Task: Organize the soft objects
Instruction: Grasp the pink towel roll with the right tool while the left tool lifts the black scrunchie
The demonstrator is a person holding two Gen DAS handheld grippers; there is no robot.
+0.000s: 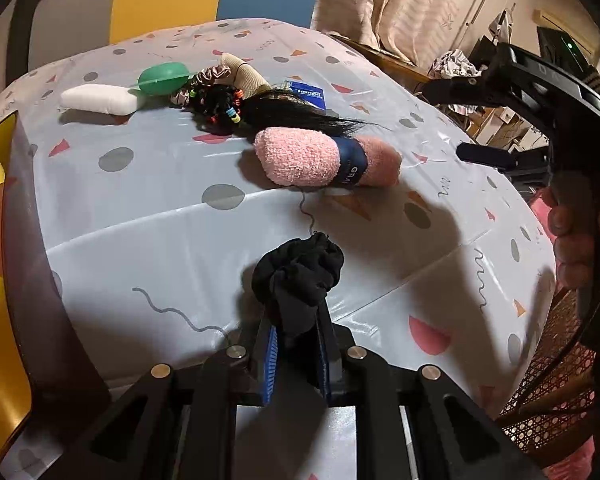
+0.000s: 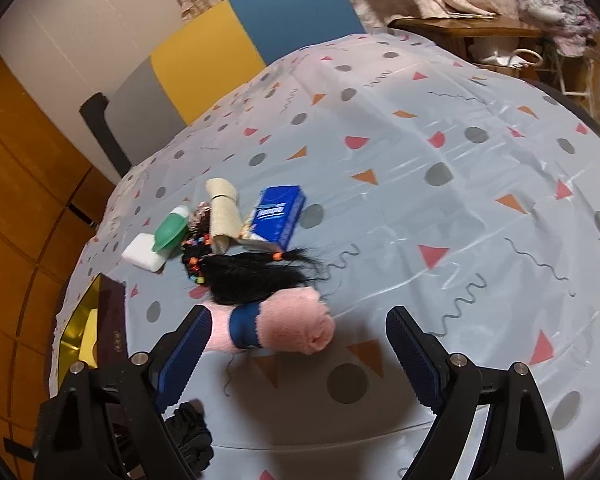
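Note:
My left gripper is shut on a bunched black cloth, held just above the patterned tablecloth. It also shows low in the right wrist view. A rolled pink towel with a blue band lies beyond it. My right gripper is open and empty, its fingers either side of the pink towel and short of it. A black wig with coloured hair ties lies behind the towel.
Further back lie a white sponge, a green oval piece, a beige bandage roll, a scrunchie and a blue tissue pack. A yellow-lined box sits at the table's left edge. A chair stands behind the table.

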